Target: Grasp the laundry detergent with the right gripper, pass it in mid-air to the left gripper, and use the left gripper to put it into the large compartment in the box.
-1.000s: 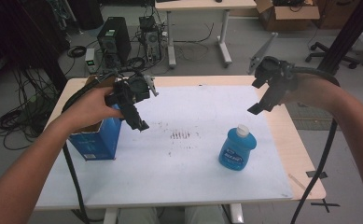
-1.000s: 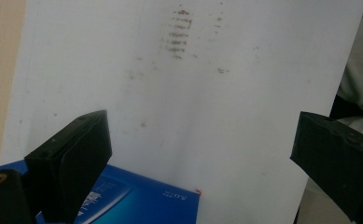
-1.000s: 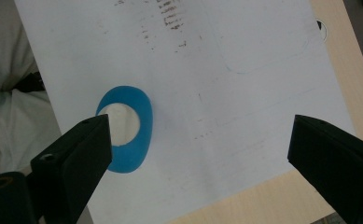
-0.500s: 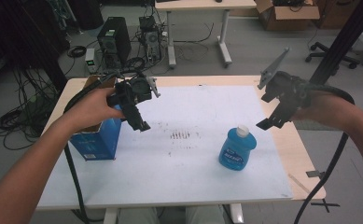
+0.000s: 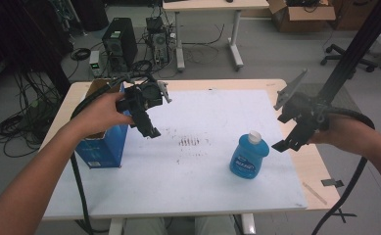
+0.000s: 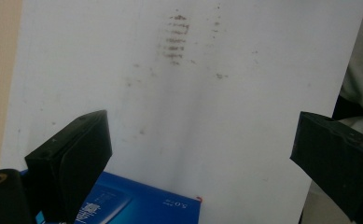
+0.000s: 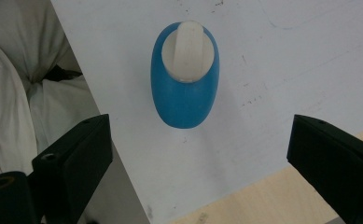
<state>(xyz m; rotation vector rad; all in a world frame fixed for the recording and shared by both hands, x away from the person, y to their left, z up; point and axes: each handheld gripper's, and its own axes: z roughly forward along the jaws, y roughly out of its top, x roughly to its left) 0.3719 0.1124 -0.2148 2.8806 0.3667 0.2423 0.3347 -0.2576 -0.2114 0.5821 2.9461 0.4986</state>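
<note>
Closing on the blue bottle (image 5: 248, 157) with the right gripper (image 5: 293, 133): over the last second it has dropped from high at the upper right of the high view to the right centre, and now hangs just right of the bottle, not touching. Jaws spread wide. In the right gripper view the bottle (image 7: 185, 77) sits in the upper centre, seen nearly from above, white cap (image 7: 189, 49) on, framed between the two black jaws with room on both sides.

Left gripper (image 5: 144, 115) has barely shifted in that time; it hovers left of centre over the white mat (image 5: 202, 181), beside the blue box (image 5: 102, 147). Jaws also spread, nothing between them. The left gripper view looks down on the mat (image 6: 244, 116) with its smudges, a corner of the box (image 6: 137, 205) at the bottom edge.

Bottle stands upright on the mat, lower right of centre, well apart from the box.

My reading: the approach is nearly lined up; next I lower further and pinch the body. Risk: the rounded, slick sides may slip or tip the bottle toward the mat's edge.
</note>
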